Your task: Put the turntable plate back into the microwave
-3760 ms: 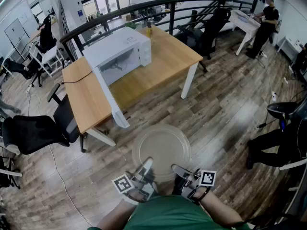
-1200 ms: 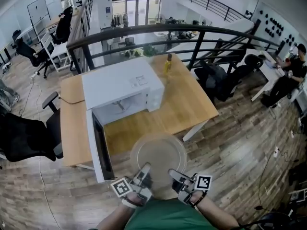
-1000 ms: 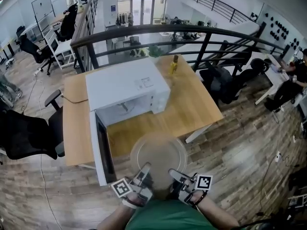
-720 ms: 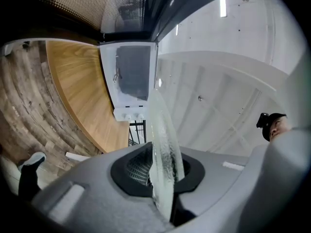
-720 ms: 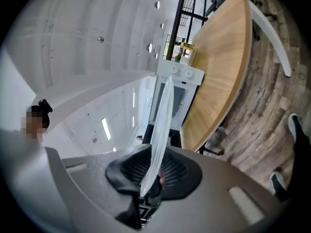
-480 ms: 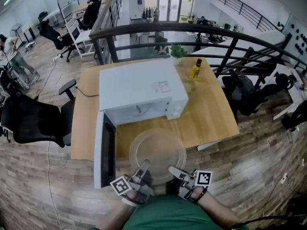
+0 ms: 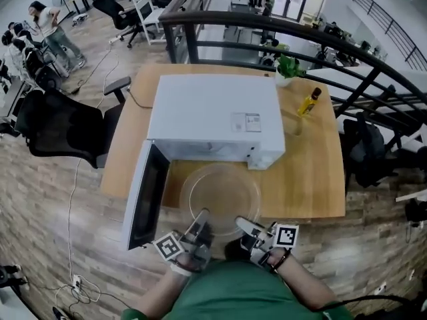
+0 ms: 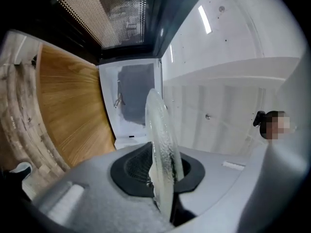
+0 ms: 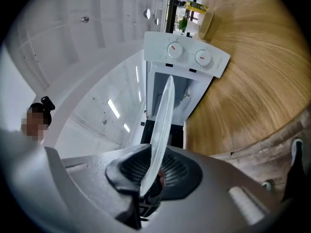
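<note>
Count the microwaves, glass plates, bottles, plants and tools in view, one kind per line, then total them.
microwave: 1
turntable plate: 1
bottle: 1
potted plant: 1
tools: 2, the left tool and the right tool, both gripping the plate's near rim
Total: 6

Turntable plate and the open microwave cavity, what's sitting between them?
Nothing. In the right gripper view the turntable plate points at the open microwave with no object before it; the head view shows only bare table there.
</note>
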`<state>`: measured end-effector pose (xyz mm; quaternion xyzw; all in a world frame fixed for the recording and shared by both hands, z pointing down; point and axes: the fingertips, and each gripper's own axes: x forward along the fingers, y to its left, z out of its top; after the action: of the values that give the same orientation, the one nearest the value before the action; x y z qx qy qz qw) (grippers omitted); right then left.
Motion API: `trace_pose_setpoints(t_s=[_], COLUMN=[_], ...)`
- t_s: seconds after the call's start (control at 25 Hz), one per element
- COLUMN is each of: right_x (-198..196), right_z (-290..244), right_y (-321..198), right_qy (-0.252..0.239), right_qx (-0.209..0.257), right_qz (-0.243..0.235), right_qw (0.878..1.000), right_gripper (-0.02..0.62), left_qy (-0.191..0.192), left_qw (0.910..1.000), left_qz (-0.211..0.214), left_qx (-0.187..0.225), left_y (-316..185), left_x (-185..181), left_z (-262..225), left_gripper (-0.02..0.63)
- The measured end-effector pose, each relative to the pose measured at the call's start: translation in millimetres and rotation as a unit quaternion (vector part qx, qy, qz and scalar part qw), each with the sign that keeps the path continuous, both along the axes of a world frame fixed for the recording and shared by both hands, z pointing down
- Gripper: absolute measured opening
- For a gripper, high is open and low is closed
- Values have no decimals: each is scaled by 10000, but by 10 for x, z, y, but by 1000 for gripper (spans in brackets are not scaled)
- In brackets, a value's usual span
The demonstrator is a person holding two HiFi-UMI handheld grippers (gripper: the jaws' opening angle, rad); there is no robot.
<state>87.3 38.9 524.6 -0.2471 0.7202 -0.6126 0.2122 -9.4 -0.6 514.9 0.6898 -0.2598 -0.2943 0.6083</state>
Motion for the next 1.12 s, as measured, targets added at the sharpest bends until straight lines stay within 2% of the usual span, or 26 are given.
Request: trace_pose_setpoints(t_s=[0.32,0.52,0.68,0.8,1.12], right_x=[71,9,-102,-173,-240], right_z=[59,136,231,332,551], right_y=[-289,-480,-649,-758,-1092], right_qy=[-35,-92,-94,-46,148], right_qx=[-33,-116,-130,-216,-384], right_qz=[-687,-889,-973,-961,-693], right_qw=[9976,9959,9951,9951,9967], right_gripper=[57,56,55,57,57], left_qy=[-152,-230,-208,-149,-172], left_qw=[9978,9963,9952,9951,9972], left_qz=[-636,-828,-950,-957,-660], left_qx=[76,85,-80,-211,-294], left_y=[-166,-323,-449,-555,-953], left_x=[21,-58,-172,-240,-314], left_z=[12,69,221,355,589], left_gripper=[43,43,43,43,44])
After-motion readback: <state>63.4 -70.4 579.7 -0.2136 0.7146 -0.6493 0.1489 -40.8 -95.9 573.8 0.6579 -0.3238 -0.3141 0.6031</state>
